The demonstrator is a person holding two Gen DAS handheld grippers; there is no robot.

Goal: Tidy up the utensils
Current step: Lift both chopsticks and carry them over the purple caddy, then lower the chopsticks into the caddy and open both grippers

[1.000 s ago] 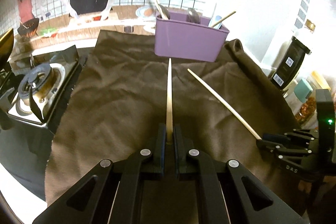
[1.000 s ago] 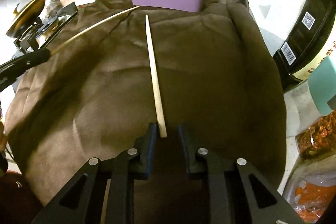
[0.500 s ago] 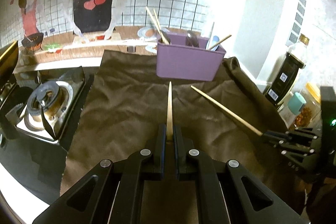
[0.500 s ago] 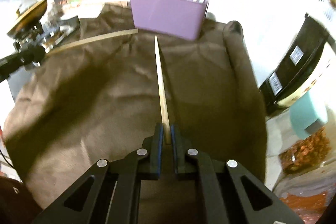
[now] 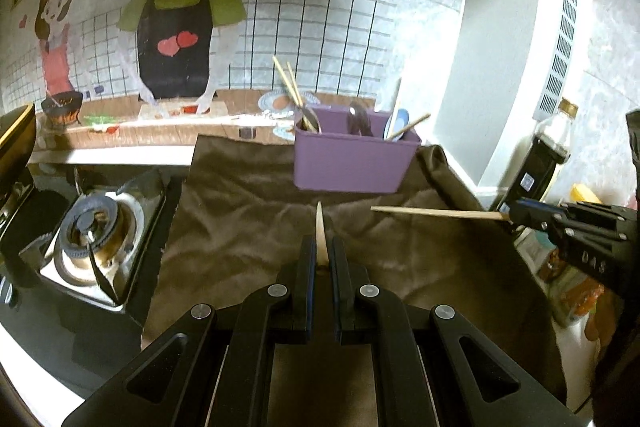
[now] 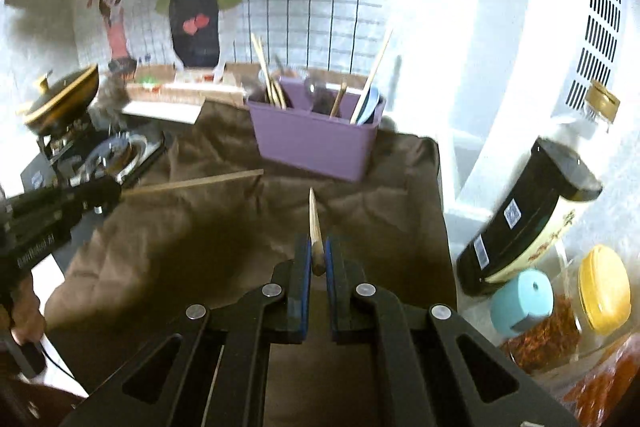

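1. Left gripper point(image 5: 322, 259): jaws pressed together on 1 wooden chopstick point(image 5: 321, 237), pinched near its butt end, tip pointing straight ahead toward the purple utensil caddy point(image 5: 352, 165).
2. Right gripper point(image 6: 317, 259): jaws clamped on a second chopstick point(image 6: 315, 227), likewise held at the butt, tip forward and raised above the brown cloth point(image 6: 192, 239).
3. Pose: both grippers held level above the cloth, side by side but apart; each sees the other's chopstick jutting in sideways from the frame edge.
4. Caddy stands upright at the far edge of the cloth, near the wall; it holds chopsticks, spoons and other utensils across its compartments.
5. Gas burner point(image 5: 94, 227) left of the cloth; dark sauce bottle point(image 6: 532, 223) and jars at right.
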